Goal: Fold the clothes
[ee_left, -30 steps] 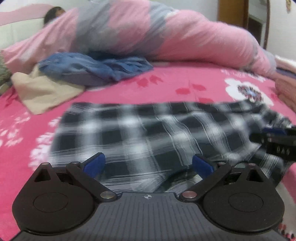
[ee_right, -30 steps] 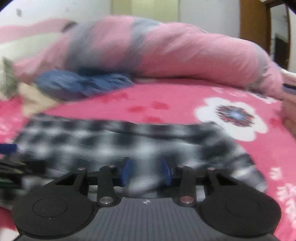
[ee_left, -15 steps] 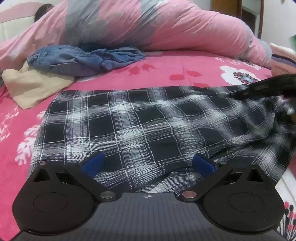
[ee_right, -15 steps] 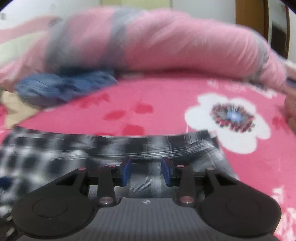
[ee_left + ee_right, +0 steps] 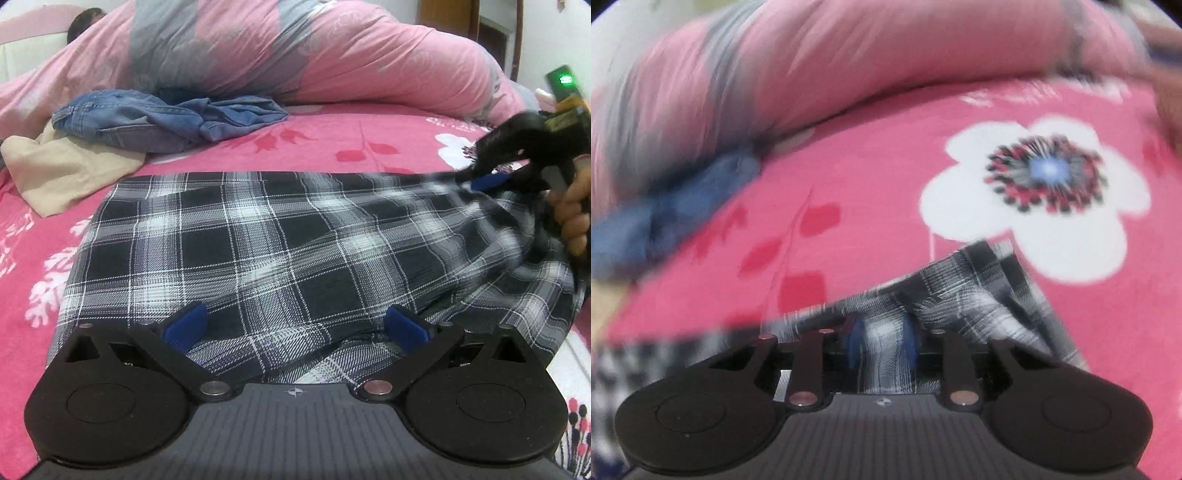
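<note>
A black-and-white plaid garment [image 5: 288, 251] lies spread on the pink floral bedsheet [image 5: 332, 144]. My left gripper [image 5: 295, 328] hovers open over its near edge, blue pads wide apart, nothing between them. In the left wrist view my right gripper [image 5: 491, 181] sits at the garment's far right corner, held by a hand [image 5: 572, 218], and lifts the cloth there. In the blurred right wrist view that right gripper [image 5: 882, 345] is shut on a fold of the plaid garment [image 5: 960, 291].
Crumpled blue jeans [image 5: 155, 118] and a beige cloth [image 5: 62, 166] lie at the back left. A big pink-and-grey quilt [image 5: 295, 55] runs across the back of the bed, with a person's head at its far left end. White flower print [image 5: 1034, 199] lies right of the garment.
The right gripper has carried its plaid corner farther back and right, drawing the cloth out flatter. The left gripper stays open at the near edge.
</note>
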Motion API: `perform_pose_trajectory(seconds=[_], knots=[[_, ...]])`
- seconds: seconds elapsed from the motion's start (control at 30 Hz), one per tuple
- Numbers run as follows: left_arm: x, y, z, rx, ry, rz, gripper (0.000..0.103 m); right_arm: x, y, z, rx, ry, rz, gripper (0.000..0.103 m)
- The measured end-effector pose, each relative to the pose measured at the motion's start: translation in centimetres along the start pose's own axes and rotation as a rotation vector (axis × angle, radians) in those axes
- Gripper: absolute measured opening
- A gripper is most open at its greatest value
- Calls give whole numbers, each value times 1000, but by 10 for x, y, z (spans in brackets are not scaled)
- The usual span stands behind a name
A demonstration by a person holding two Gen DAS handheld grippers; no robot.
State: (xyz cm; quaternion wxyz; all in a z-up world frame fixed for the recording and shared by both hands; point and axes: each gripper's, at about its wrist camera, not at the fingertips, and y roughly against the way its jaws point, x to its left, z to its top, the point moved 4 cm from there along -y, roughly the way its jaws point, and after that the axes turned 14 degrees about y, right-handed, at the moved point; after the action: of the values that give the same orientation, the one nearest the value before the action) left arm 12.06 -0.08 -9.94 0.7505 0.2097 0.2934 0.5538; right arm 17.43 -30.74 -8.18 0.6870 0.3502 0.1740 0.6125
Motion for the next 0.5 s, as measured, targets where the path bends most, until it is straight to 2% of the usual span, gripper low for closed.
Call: perform_pose_trajectory(seconds=[0.07, 0.17, 0.3, 0.43, 0.5], knots=[[0, 0, 0, -2, -1, -1, 103, -2, 22, -4, -57, -30, 14, 27], [-1, 1, 0, -1, -4, 0, 103, 5, 64, -17, -140, 36, -4, 31], [-2, 12, 0, 15, -38, 9, 103, 22, 88, -45, -132, 161, 3, 33], [-3, 29, -2, -2, -47, 11, 103, 38, 109, -74, -111, 289, 14, 33], [-8, 31, 1, -15, -60, 11, 103, 41, 110, -84, -104, 298, 18, 33]])
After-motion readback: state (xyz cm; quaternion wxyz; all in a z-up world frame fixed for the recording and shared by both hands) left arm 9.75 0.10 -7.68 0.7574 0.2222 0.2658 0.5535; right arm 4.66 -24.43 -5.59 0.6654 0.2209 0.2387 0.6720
